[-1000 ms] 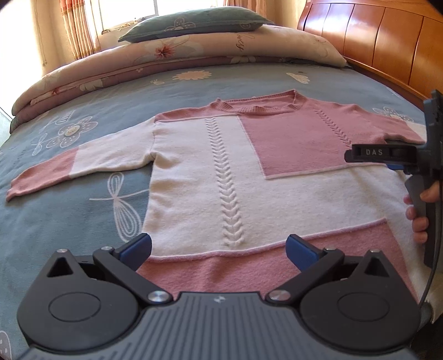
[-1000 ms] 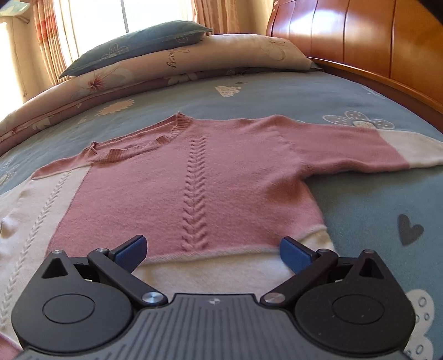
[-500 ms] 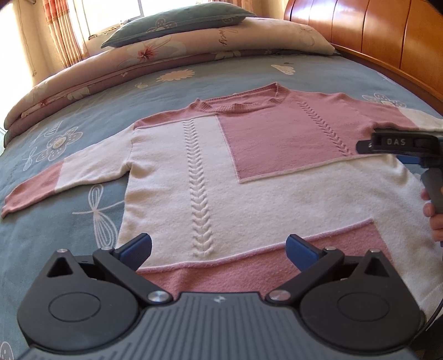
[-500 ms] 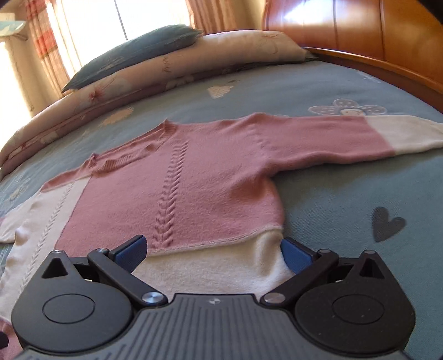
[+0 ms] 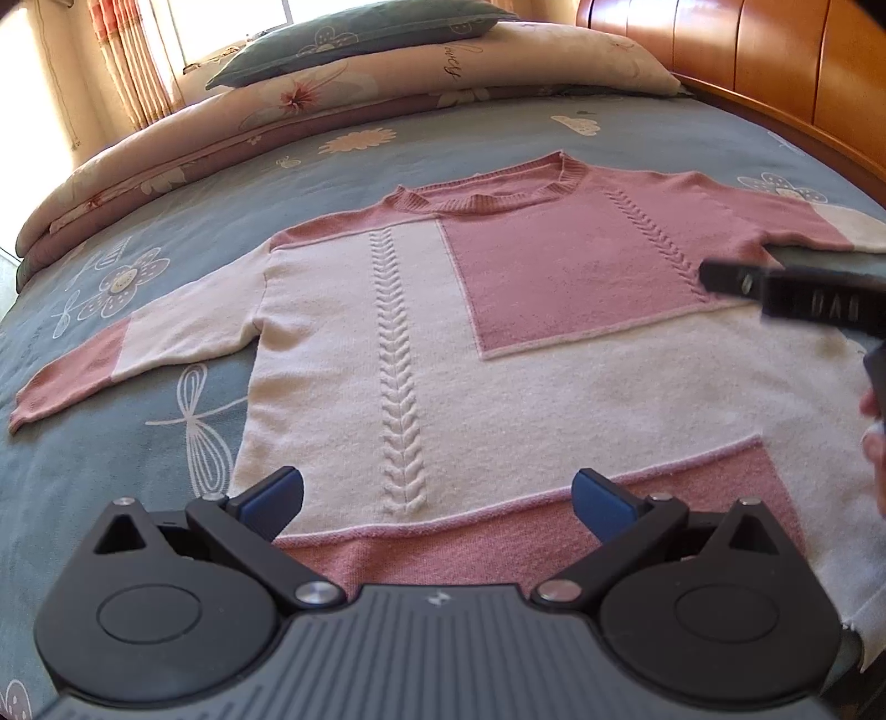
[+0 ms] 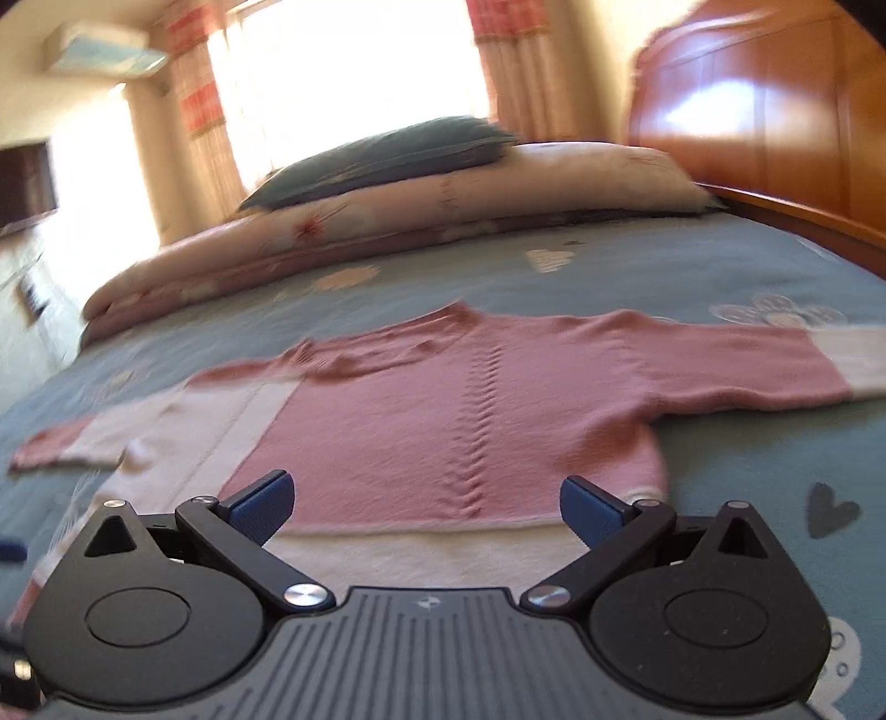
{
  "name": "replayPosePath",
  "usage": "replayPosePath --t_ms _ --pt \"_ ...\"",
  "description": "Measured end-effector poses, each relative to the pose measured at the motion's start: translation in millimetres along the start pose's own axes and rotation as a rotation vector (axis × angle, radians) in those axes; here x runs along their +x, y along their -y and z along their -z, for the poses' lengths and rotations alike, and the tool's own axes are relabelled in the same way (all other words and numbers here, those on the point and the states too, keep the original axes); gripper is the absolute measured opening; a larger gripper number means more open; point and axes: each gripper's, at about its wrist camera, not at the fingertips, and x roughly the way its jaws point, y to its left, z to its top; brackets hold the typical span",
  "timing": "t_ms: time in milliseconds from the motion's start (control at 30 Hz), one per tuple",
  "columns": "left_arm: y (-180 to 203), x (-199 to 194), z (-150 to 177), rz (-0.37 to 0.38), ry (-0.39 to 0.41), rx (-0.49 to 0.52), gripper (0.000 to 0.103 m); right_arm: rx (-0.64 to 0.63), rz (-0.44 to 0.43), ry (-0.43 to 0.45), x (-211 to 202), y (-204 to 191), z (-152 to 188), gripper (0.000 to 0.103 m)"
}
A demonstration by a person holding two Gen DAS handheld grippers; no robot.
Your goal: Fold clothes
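Note:
A pink and cream knitted sweater (image 5: 526, 354) lies flat, front up, on the blue bedspread, both sleeves spread out to the sides. My left gripper (image 5: 437, 495) is open just above the sweater's pink bottom hem, holding nothing. In the right wrist view the same sweater (image 6: 443, 421) appears blurred, and my right gripper (image 6: 426, 501) hangs open over its right half near the cream band. The right gripper's black body (image 5: 797, 293) shows at the right edge of the left wrist view, above the sweater, with a person's fingers (image 5: 875, 443) below it.
The blue flowered bedspread (image 5: 166, 443) surrounds the sweater. A rolled floral quilt (image 5: 387, 83) and a dark pillow (image 5: 360, 27) lie at the far side. A wooden headboard (image 5: 775, 66) runs along the right. Curtains and a bright window (image 6: 354, 72) are behind.
Both grippers stayed open. The left view has shifted so the sweater sits more centred. The right gripper tilted up and back, now showing the window and more of the sweater, with motion blur.

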Motion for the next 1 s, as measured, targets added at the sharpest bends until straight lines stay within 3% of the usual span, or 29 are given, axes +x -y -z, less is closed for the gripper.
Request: replayPosePath --t_ms 100,267,400,533,800,900,1000 --pt "1 2 2 0.002 -0.008 -0.002 0.102 0.116 0.022 -0.007 3 31 -2 0.103" --pt "3 1 -1 0.026 0.003 0.002 0.102 0.344 -0.089 0.009 -16 98 -12 0.101" --pt "11 -2 -9 0.060 0.060 0.026 0.102 0.579 -0.249 -0.009 -23 158 -11 0.096" --pt "19 3 -13 0.138 0.085 0.019 0.102 0.776 -0.401 -0.147 -8 190 5 0.089" --pt "26 9 -1 0.162 0.085 0.047 0.102 0.658 -0.310 -0.347 8 164 2 0.087" --pt "22 13 1 0.156 0.073 0.024 0.102 0.653 -0.339 -0.378 18 161 -3 0.098" --pt "19 14 1 0.154 0.071 0.007 0.102 0.663 -0.397 -0.382 26 161 -6 0.098"
